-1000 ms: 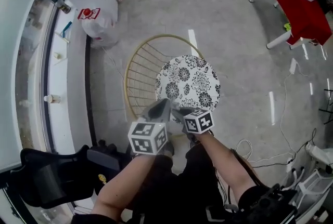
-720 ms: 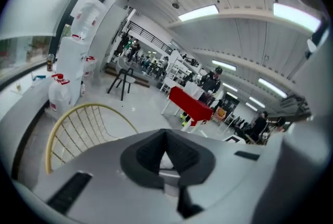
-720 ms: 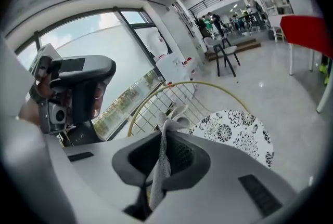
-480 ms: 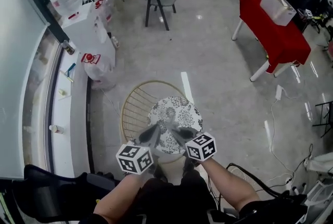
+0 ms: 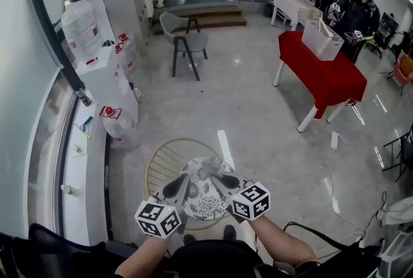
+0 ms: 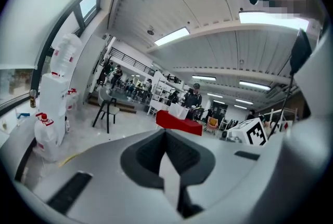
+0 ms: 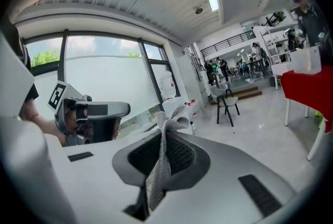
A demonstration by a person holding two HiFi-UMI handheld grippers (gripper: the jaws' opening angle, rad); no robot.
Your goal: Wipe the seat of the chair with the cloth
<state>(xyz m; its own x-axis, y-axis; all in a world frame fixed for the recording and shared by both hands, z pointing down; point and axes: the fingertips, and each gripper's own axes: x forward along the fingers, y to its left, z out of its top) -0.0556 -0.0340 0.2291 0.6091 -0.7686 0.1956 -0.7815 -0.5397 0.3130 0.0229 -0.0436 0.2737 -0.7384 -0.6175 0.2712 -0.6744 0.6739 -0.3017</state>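
The chair has a gold wire back (image 5: 160, 166) and a round black-and-white floral seat (image 5: 205, 198), low in the head view. Both grippers hang over the seat, tips pointing away from me. My right gripper (image 5: 224, 180) (image 7: 165, 132) is shut on a grey mesh cloth (image 7: 157, 176), whose free end (image 5: 208, 169) sticks up past the jaws. My left gripper (image 5: 175, 188) (image 6: 166, 137) is just left of it with jaws together. Only a thin pale sliver shows between them, and I cannot tell what it is.
A red-covered table (image 5: 326, 73) stands at the right with a person (image 5: 361, 2) behind it. A grey chair (image 5: 184, 41) stands farther back. White bags (image 5: 106, 86) line the window ledge (image 5: 87, 160) at the left. Cables (image 5: 335, 170) trail over the floor at the right. A black office chair (image 5: 39, 248) is at the lower left.
The head view has tipped up, so the chair looks smaller and lower and more of the room shows. Both grippers stay over the seat, now slightly further apart.
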